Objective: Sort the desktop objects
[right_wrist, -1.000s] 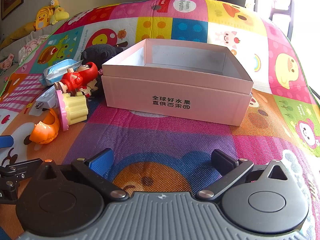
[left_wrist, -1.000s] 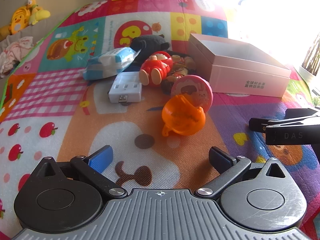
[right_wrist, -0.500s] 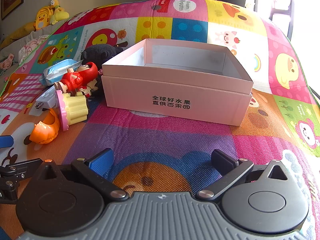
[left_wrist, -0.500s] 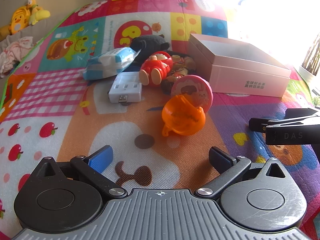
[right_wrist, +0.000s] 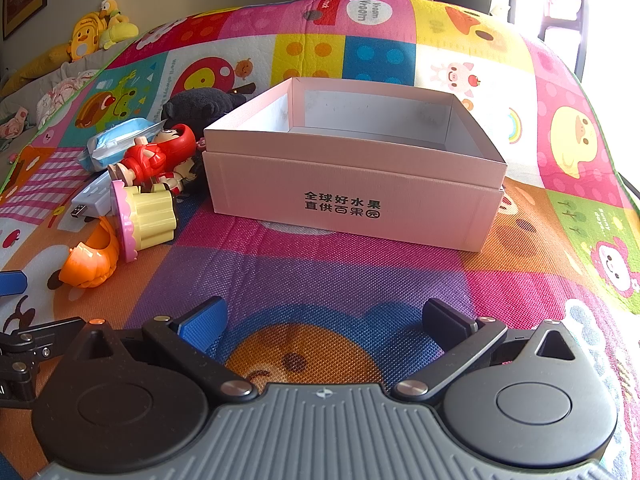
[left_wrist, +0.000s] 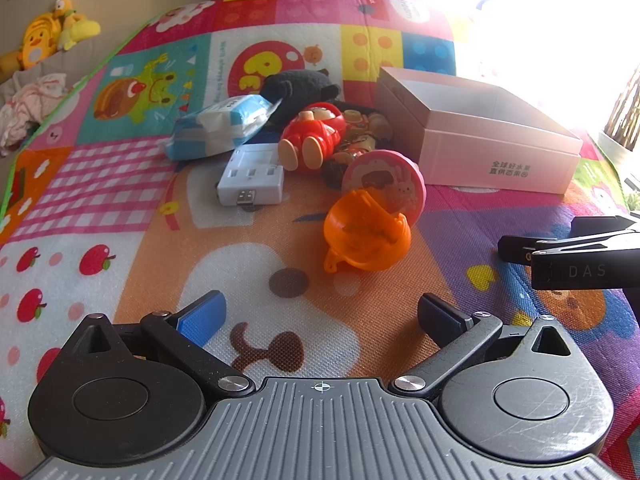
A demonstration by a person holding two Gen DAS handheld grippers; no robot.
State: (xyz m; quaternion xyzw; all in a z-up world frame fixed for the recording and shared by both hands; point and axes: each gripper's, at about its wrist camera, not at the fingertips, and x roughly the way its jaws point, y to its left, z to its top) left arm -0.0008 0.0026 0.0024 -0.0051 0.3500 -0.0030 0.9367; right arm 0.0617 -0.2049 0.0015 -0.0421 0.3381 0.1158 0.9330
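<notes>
An empty pink box (right_wrist: pixel 352 196) (left_wrist: pixel 492 148) sits on the play mat. Left of it lies a pile: an orange toy (left_wrist: pixel 366 232) (right_wrist: pixel 92 260), a pink-lidded yellow cup (left_wrist: pixel 386 180) (right_wrist: pixel 146 214), a red doll (left_wrist: pixel 312 136) (right_wrist: pixel 160 156), a white USB hub (left_wrist: pixel 252 180), a blue wipes pack (left_wrist: pixel 224 124) and a black plush (left_wrist: pixel 300 86). My left gripper (left_wrist: pixel 320 312) is open and empty, a little short of the orange toy. My right gripper (right_wrist: pixel 324 320) is open and empty, in front of the box.
The colourful play mat (left_wrist: pixel 120 216) covers the surface. Yellow plush toys (left_wrist: pixel 44 36) and crumpled cloth (left_wrist: pixel 28 104) lie past its far left edge. The right gripper's side shows at the right of the left wrist view (left_wrist: pixel 580 256).
</notes>
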